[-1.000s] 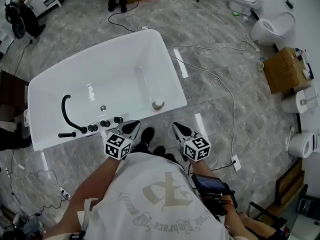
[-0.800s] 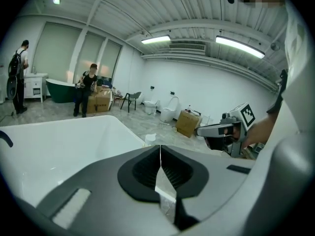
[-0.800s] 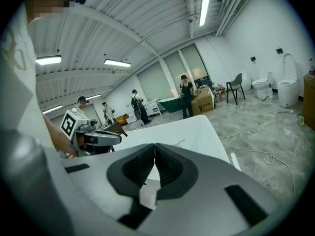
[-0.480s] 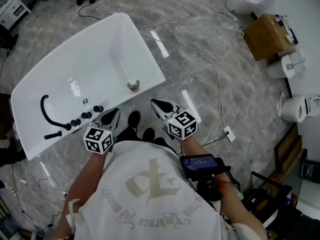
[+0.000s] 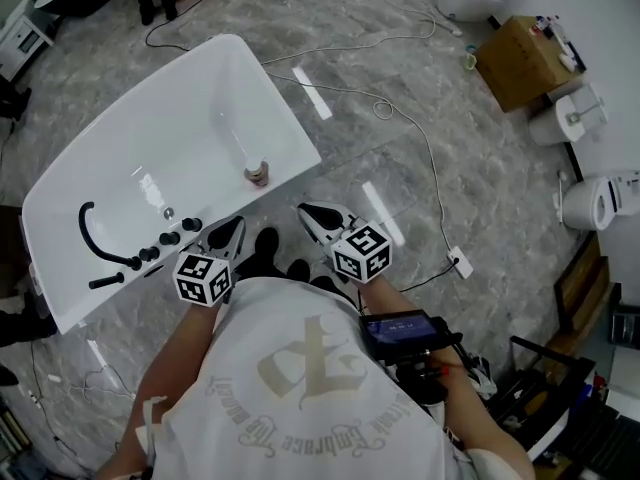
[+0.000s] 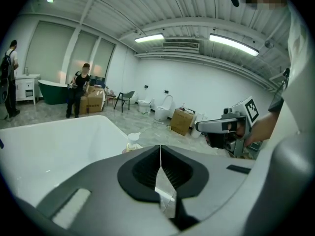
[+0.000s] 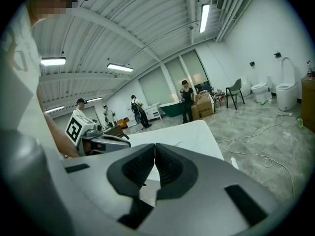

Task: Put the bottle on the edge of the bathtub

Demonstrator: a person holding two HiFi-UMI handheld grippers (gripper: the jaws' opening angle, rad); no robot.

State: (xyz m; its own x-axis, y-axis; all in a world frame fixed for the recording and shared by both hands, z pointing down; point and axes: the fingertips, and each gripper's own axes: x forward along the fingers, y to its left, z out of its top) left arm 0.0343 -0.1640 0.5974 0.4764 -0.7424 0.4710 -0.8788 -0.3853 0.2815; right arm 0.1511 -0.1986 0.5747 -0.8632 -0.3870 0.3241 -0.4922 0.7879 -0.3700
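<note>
A small bottle [image 5: 257, 174] with a pale pump top stands upright on the near rim of the white bathtub [image 5: 283, 88]; in the left gripper view the bottle [image 6: 132, 142] peeks over the jaws. My left gripper [image 5: 226, 236] is shut and empty, held close to my body below the tub's near edge. My right gripper [image 5: 316, 218] is also shut with nothing in it, to the right of the bottle and apart from it. In the gripper views both the left gripper [image 6: 160, 157] and the right gripper [image 7: 155, 157] have their jaw tips touching.
A black faucet [image 5: 100, 237] and knobs [image 5: 170, 236] sit at the tub's left end. Cables [image 5: 400, 118] run across the marble floor. A cardboard box [image 5: 520, 48] and toilets [image 5: 600, 198] stand at the right. People [image 7: 188, 100] stand far off. My shoes [image 5: 280, 258] are between the grippers.
The head view has swung, so the tub and bottle sit further left and up in the picture. Both grippers stay shut near my body; the bottle has not moved on the rim.
</note>
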